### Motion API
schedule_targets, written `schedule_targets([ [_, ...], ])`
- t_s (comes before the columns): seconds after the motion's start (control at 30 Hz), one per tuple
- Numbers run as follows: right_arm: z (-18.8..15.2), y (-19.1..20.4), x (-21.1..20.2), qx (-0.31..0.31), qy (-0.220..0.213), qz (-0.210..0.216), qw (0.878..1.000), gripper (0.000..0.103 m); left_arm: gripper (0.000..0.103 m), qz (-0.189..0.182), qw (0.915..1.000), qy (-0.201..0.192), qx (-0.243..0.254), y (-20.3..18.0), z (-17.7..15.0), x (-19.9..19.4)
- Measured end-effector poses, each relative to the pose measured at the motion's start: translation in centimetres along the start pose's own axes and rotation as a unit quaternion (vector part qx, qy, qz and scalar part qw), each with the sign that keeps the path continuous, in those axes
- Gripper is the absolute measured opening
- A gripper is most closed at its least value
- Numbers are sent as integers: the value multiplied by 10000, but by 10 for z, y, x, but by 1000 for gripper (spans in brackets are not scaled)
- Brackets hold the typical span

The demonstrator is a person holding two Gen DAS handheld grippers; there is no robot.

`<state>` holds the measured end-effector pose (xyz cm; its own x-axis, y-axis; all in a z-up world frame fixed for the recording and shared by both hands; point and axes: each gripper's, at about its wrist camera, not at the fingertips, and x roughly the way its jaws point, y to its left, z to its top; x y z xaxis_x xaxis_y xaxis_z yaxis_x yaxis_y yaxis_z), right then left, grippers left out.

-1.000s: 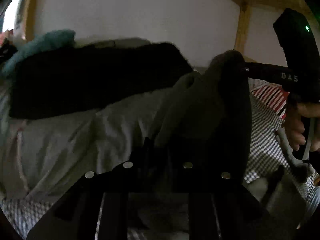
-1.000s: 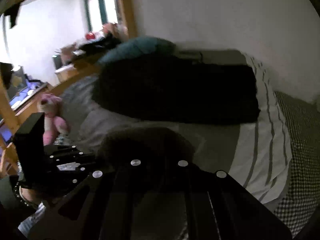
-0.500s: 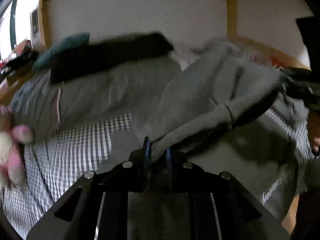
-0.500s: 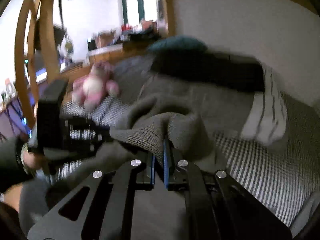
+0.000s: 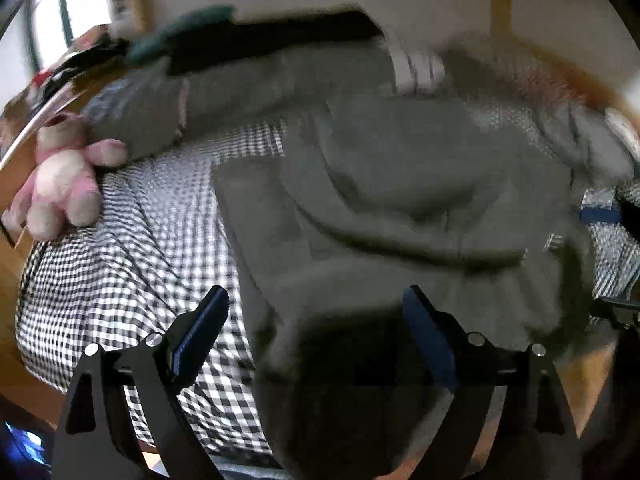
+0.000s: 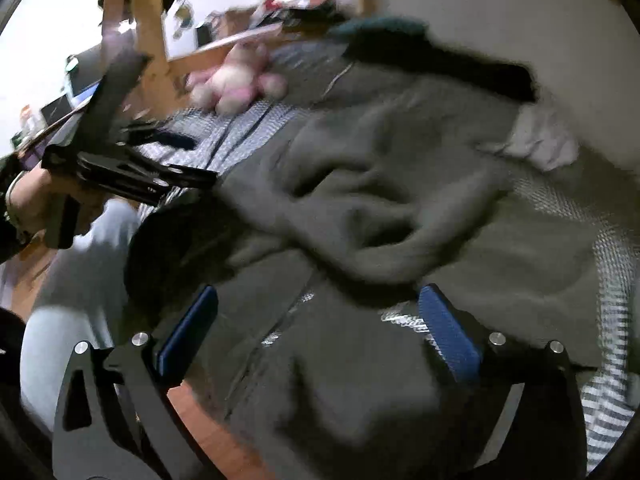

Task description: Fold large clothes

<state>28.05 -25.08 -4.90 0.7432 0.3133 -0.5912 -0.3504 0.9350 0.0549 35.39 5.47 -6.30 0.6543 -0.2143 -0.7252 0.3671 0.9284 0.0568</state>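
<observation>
Left wrist view: left gripper [image 5: 316, 312] was opening wide, holding nothing | right gripper [image 6: 320, 320] was opening too, empty | grey sweater [image 5: 400, 184] lay crumpled on the checked bedsheet [image 5: 132, 248], near edge | folding seemingly not begun; spreading and folds remained.

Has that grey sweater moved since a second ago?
Yes. The grey sweater was bunched up in the tongs before; now it lies spread over the checked bedspread, below the black pillow.
</observation>
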Motion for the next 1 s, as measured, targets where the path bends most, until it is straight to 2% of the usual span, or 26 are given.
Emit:
schedule_targets([
  [0.03, 11, -16, -5, 250, -171, -297, 9991, 99, 88, -97, 9996, -198, -187, 4, 12, -8],
  [0.07, 22, -32, 0, 511, -189, -586, 9968, 99, 92, -202, 9983, -441, -334, 6, 29, -12],
  [0.1, 32, -47, 12, 746, -44, -743, 9944, 99, 94, -255, 9971, -602, -396, 5, 42, -11],
  [0.13, 45, -67, 36, 1078, 292, -845, 9901, 99, 94, -284, 9960, -728, -437, 2, 61, -3],
  [0.17, 52, -80, 57, 1343, 553, -822, 9860, 99, 94, -288, 9960, -732, -435, -2, 74, 7],
  [0.23, 61, -97, 104, 1687, 1032, -810, 9769, 99, 94, -64, 9982, -492, -323, -16, 101, 54],
  [0.27, 60, -98, 133, 1573, 1483, -980, 9714, 99, 94, 80, 9991, -322, -256, -21, 105, 72],
  [0.33, 48, -95, 166, 1249, 2103, -1167, 9626, 96, 94, 489, 9981, 327, -179, -26, 105, 121],
  [0.37, 38, -91, 171, 1152, 2217, -1167, 9612, 96, 94, 572, 9963, 600, -242, -21, 96, 140],
  [0.43, 25, -95, 164, 1116, 1950, -1050, 9688, 96, 94, 385, 9936, 898, -561, -4, 76, 159],
  [0.47, 19, -99, 160, 1152, 1867, -952, 9710, 96, 94, 51, 9919, 908, -888, 9, 62, 163],
  [0.53, 18, -106, 152, 1420, 1691, -751, 9724, 94, 94, -303, 9894, 590, -1294, 21, 47, 152],
  [0.57, 21, -117, 144, 1829, 1430, -440, 9717, 92, 94, -279, 9898, 431, -1326, 21, 45, 143],
  [0.6, 28, -129, 140, 2298, 1171, -156, 9660, 92, 94, -276, 9903, 34, -1361, 17, 41, 121],
  [0.67, 37, -157, 141, 2970, 936, -14, 9503, 92, 94, -543, 9882, -583, -1308, 5, 32, 87],
  [0.7, 39, -162, 148, 3047, 1001, 62, 9471, 92, 94, -652, 9889, -721, -1126, -9, 27, 72],
  [0.73, 42, -170, 165, 3160, 1241, 333, 9400, 92, 94, -797, 9895, -763, -932, -23, 23, 64],
  [0.77, 45, -173, 180, 3235, 1368, 551, 9347, 82, 94, -1006, 9897, -727, -712, -41, 20, 62],
  [0.8, 48, -174, 187, 3221, 1411, 618, 9341, 60, 94, -1176, 9911, -513, -368, -61, 14, 65],
  [0.83, 53, -173, 195, 3204, 1426, 793, 9331, 45, 94, -1127, 9931, -290, -166, -76, 8, 72],
  [0.87, 57, -173, 199, 3292, 1335, 1142, 9278, 9, 94, -1093, 9937, -194, -127, -84, 3, 76],
  [0.9, 61, -176, 199, 3385, 1201, 1326, 9238, 8, 94, -1135, 9930, -147, -280, -86, -6, 82],
  [0.97, 73, -185, 181, 3642, 492, 1713, 9141, 7, 94, -1307, 9886, -329, -676, -79, -13, 82],
  [1.0, 76, -191, 174, 3752, 205, 1841, 9082, 7, 94, -1589, 9816, -512, -930, -72, -16, 76],
])
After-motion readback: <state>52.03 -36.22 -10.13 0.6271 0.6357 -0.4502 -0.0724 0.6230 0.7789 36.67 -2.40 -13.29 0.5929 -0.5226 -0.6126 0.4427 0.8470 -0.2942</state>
